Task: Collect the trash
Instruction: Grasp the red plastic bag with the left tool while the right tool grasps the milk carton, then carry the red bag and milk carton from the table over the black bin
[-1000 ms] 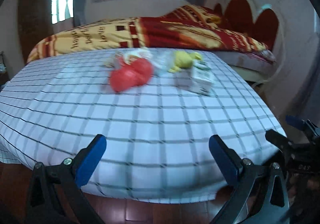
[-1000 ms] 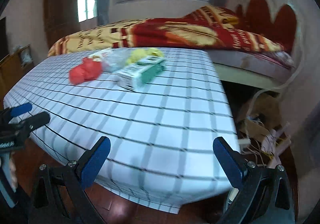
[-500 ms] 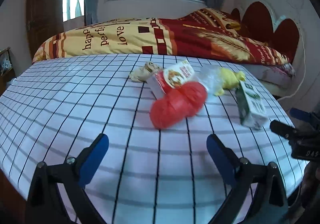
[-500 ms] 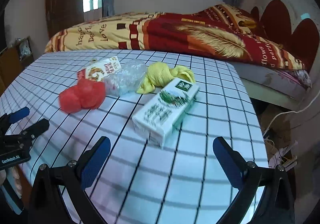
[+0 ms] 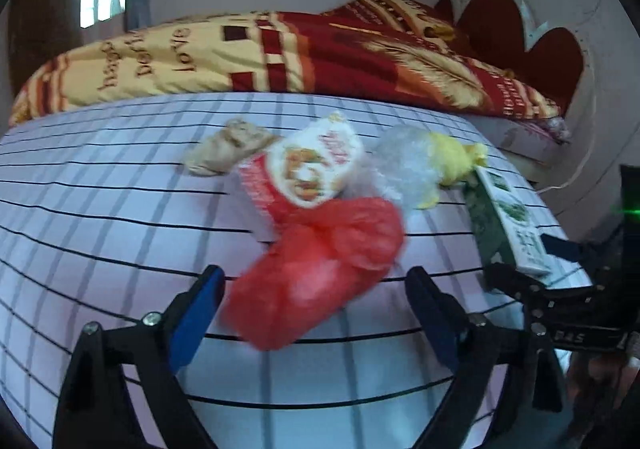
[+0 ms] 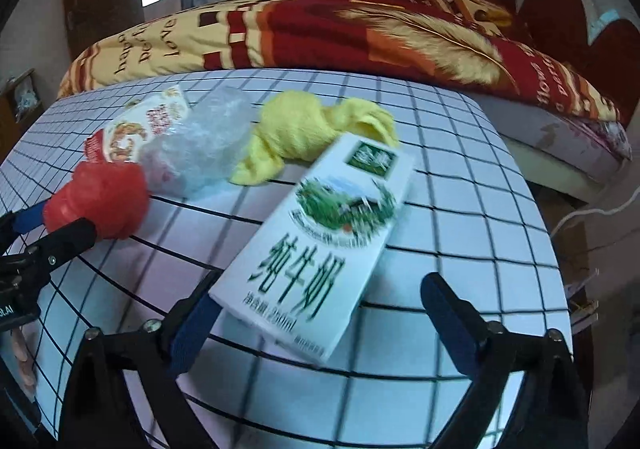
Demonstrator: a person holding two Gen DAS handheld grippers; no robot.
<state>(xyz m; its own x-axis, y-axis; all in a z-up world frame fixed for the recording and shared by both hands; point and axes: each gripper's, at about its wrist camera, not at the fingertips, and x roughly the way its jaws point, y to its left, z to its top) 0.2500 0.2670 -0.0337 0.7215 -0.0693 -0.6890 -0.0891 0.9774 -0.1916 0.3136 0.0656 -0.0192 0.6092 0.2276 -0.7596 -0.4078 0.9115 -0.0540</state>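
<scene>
- Both grippers have advanced over the checked tablecloth (image 5: pixel 100 233) to the trash, which looms larger.
- Left gripper (image 5: pixel 316 313): jaws closing, apart, red bag (image 5: pixel 320 273) between them, unpressed.
- Right gripper (image 6: pixel 320 317): jaws closing, apart, around the milk carton (image 6: pixel 320 245).
- Beyond lie a snack packet (image 5: pixel 308 173), clear plastic (image 6: pixel 200 141) and a yellow cloth (image 6: pixel 308 133).

Bag (image 5: pixel 320 273) left of carton (image 6: pixel 320 245), cloth (image 6: pixel 312 133) behind, on table (image 5: pixel 100 217)

red bag (image 5: pixel 320 269), milk carton (image 6: pixel 320 245), lying flat
</scene>
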